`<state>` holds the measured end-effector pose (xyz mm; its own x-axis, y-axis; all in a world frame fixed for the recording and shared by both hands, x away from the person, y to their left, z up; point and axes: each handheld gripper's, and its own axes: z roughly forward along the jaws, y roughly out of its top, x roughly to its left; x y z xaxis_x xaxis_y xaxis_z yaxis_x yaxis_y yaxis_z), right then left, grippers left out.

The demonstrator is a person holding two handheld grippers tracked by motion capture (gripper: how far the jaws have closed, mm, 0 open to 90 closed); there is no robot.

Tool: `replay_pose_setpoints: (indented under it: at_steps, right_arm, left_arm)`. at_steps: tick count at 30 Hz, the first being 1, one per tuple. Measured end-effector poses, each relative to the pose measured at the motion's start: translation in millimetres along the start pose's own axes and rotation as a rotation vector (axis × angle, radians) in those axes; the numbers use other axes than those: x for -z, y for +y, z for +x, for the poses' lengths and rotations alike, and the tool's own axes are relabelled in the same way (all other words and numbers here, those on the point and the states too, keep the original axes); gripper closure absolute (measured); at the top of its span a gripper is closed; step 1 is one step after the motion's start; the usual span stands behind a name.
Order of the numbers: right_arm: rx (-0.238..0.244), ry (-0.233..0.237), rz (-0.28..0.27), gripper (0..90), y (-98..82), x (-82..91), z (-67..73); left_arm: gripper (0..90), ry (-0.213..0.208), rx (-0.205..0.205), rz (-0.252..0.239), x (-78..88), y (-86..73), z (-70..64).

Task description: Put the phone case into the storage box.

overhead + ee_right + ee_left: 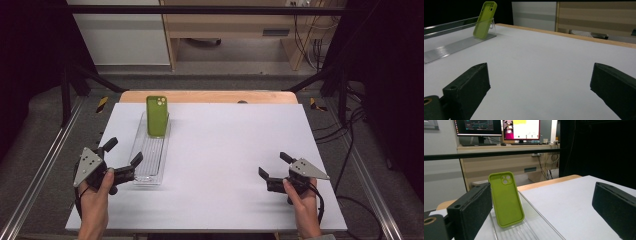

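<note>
A green phone case (157, 116) (506, 198) (484, 20) stands upright, leaning back at the far end of a clear ribbed plastic tray (149, 155) (534, 230) (451, 47) on the left of the white table. My left gripper (123, 152) (544, 212) is open at the tray's near end, with nothing between its jaws. My right gripper (272, 165) (541, 92) is open over the bare table near the front right, empty, far from the case.
The white table top (225, 150) sits on a wooden board (210, 96). Metal rails (37, 175) run along both sides. Behind stand a wooden desk (506, 162), monitors (521, 130) and hanging cables (305, 35).
</note>
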<state>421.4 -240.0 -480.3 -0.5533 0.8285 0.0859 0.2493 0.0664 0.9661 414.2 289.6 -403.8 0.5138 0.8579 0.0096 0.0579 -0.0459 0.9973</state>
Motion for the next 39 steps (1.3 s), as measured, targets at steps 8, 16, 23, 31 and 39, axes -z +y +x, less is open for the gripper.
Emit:
replay_pose_setpoints:
  at_steps: [8,16,23,31,39]
  right_arm:
    - [0.002,0.0,0.0,2.9,-0.1,0.0,0.2]
    - [0.007,0.001,0.0,2.9,-0.4,-0.4,0.5]
    - [0.007,0.002,0.002,2.9,-0.4,-0.3,0.9]
    - [0.013,0.0,0.005,2.9,-0.5,-0.1,0.9]
    - [0.04,0.003,0.0,3.3,-0.1,0.3,2.6]
  left_arm:
    - [2.5,-0.003,-0.013,-0.006,7.8,-8.4,5.2]
    - [2.5,0.01,0.003,-0.005,12.8,-20.1,10.8]
    - [2.5,0.013,0.009,-0.002,15.6,-27.0,13.5]
    - [2.7,0.018,0.019,0.004,17.7,-35.5,16.6]
    - [3.0,0.013,0.016,0.003,19.4,-44.2,19.0]
